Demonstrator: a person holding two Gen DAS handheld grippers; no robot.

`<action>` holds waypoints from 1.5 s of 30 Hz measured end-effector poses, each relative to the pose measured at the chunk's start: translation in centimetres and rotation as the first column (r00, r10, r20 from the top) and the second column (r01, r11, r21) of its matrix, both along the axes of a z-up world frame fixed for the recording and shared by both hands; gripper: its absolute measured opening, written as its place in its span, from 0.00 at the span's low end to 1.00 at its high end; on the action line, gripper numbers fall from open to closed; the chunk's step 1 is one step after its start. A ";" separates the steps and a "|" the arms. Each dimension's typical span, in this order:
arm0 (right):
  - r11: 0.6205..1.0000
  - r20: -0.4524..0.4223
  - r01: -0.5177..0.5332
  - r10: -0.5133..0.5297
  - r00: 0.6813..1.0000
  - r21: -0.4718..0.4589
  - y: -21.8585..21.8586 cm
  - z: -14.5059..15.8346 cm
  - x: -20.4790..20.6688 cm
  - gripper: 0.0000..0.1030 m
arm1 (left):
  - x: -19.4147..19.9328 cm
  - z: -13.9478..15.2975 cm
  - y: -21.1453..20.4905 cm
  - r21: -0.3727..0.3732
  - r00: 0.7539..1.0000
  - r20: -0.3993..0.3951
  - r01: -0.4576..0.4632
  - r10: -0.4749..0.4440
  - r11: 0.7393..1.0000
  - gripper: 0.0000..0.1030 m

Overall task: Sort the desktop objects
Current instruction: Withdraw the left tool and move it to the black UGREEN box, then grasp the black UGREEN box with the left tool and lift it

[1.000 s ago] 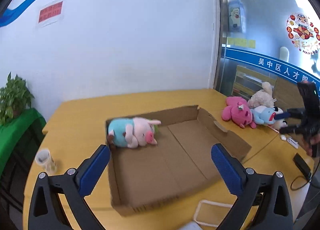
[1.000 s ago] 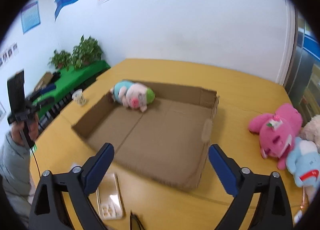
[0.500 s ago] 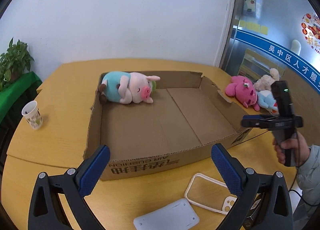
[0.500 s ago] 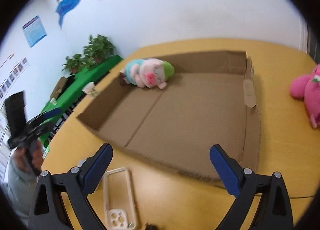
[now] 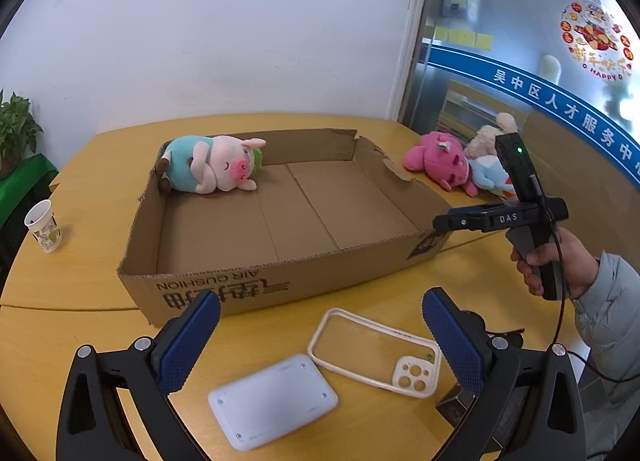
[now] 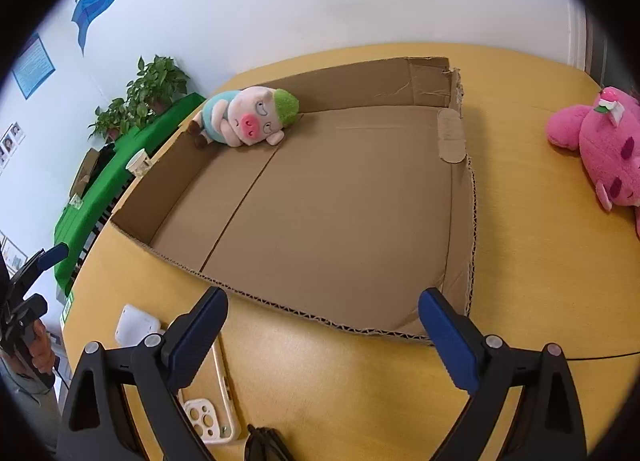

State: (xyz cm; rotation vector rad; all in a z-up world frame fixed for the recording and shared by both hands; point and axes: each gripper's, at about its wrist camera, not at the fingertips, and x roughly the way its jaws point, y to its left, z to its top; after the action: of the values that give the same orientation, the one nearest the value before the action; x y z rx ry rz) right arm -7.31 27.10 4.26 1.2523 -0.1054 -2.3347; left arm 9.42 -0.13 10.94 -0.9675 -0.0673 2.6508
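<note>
A shallow cardboard box (image 5: 224, 293) (image 6: 460, 221) lies on the yellow table. A pig plush (image 5: 212, 165) (image 6: 244, 117) lies in its far left corner. My left gripper (image 5: 320, 341) is open and empty, above a clear phone case (image 5: 372, 353) and a white flat device (image 5: 272, 401) in front of the box. My right gripper (image 6: 324, 337) is open and empty over the box's near edge; it also shows in the left wrist view (image 5: 500, 217). A pink plush (image 5: 436, 161) (image 6: 600, 141) lies to the right of the box, beside a blue plush (image 5: 488, 181).
A paper cup (image 5: 42, 225) (image 6: 138, 163) stands left of the box. A green-covered stand with plants (image 6: 120, 149) is beyond the table's left side. A cable (image 6: 592, 357) runs across the table at the right. A dark object (image 6: 264, 443) lies at the near edge.
Both grippers have drawn back toward the near side of the table. The left one now looks down on the phone case and white device. Both stayed open.
</note>
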 end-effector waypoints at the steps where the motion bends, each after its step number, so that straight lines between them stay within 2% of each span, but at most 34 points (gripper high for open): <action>1: 1.000 0.004 0.000 0.000 1.000 0.015 -0.2 0.0 0.1 0.94 | 0.1 -0.2 -0.1 0.000 1.000 0.008 -0.002 0.002 1.000 1.00; 4: 0.999 0.019 0.006 -0.006 1.000 0.040 -0.6 0.2 0.2 0.94 | 0.3 -0.6 -1.1 0.016 0.999 0.028 -0.028 0.028 0.999 1.00; 7: 1.000 0.042 0.011 -0.012 0.999 0.025 -0.6 0.3 -0.2 0.94 | 0.6 -0.5 -1.9 0.046 0.999 0.033 -0.042 0.041 0.998 1.00; 9: 1.000 0.053 0.006 -0.008 0.999 0.022 -0.7 0.2 -0.2 0.94 | 0.9 -0.4 -2.0 0.036 0.999 0.026 -0.038 0.037 0.999 1.00; 16: 0.999 0.088 -0.011 0.008 0.996 0.032 -1.5 0.4 1.4 0.94 | 1.7 -1.0 -0.8 0.065 0.998 0.051 0.032 -0.035 0.997 1.00; 19: 0.999 0.041 0.002 -0.004 0.999 0.043 -1.1 1.4 2.7 0.94 | 2.2 -1.7 0.2 0.071 0.993 0.082 0.075 -0.081 0.995 1.00; 21: 1.000 -0.021 -0.015 0.016 1.000 0.010 -0.5 2.9 4.9 0.94 | 2.6 -2.3 0.9 0.084 0.987 0.110 0.105 -0.114 0.991 1.00; 24: 0.995 -0.077 -0.095 0.092 0.993 -0.039 0.4 4.3 9.4 0.94 | 3.0 -4.1 2.3 0.154 0.966 0.187 0.153 -0.181 0.976 0.99; 26: 0.986 -0.086 -0.167 0.165 0.983 -0.018 0.7 4.2 12.4 0.94 | 3.3 -5.2 3.5 0.189 0.947 0.229 0.182 -0.224 0.965 0.99; 28: 0.972 -0.062 -0.230 0.232 0.971 0.038 0.9 3.0 15.9 0.94 | 3.5 -6.5 4.7 0.223 0.926 0.273 0.203 -0.261 0.953 0.99; 31: 0.963 0.014 -0.269 0.269 0.963 0.011 1.6 1.0 19.0 0.94 | 3.6 -8.2 6.3 0.307 0.891 0.332 0.209 -0.311 0.928 0.98; 33: 0.958 0.064 -0.285 0.286 0.956 -0.027 1.6 -0.7 20.6 0.94 | 3.8 -9.1 7.4 0.350 0.868 0.355 0.220 -0.346 0.910 0.88; 34: 0.956 0.077 -0.292 0.294 0.953 -0.036 1.2 -1.4 21.2 0.94 | 3.8 -9.4 7.9 0.354 0.860 0.364 0.227 -0.358 0.907 0.85; 36: 0.948 0.099 -0.317 0.319 0.943 -0.033 -0.5 -2.7 21.9 0.94 | 3.9 -9.8 8.7 0.359 0.844 0.380 0.244 -0.380 0.901 0.73; 38: 0.937 0.111 -0.348 0.347 0.931 -0.011 -2.7 -3.8 22.0 0.94 | 4.0 -10.0 9.2 0.358 0.834 0.389 0.253 -0.390 0.899 0.72; 40: 0.925 0.106 -0.380 0.376 0.921 0.017 -5.2 -4.6 21.7 0.95 | 4.1 -10.2 9.2 0.343 0.838 0.396 0.244 -0.375 0.907 0.72; 42: 0.915 0.073 -0.402 0.399 0.914 0.030 -6.9 -4.5 21.7 0.95 | 4.1 -10.2 8.4 0.282 0.859 0.401 0.215 -0.319 0.935 0.72; 45: 0.894 -0.006 -0.447 0.447 0.895 -0.023 -7.8 -3.6 21.9 0.95 | 4.1 -10.8 6.6 0.312 0.860 0.420 0.162 -0.289 0.936 0.64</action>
State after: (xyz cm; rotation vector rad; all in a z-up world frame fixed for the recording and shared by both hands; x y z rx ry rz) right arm 14.54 19.26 0.70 1.1227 0.1436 -1.9280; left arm 13.48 6.43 0.19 -1.3906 -0.3828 2.0790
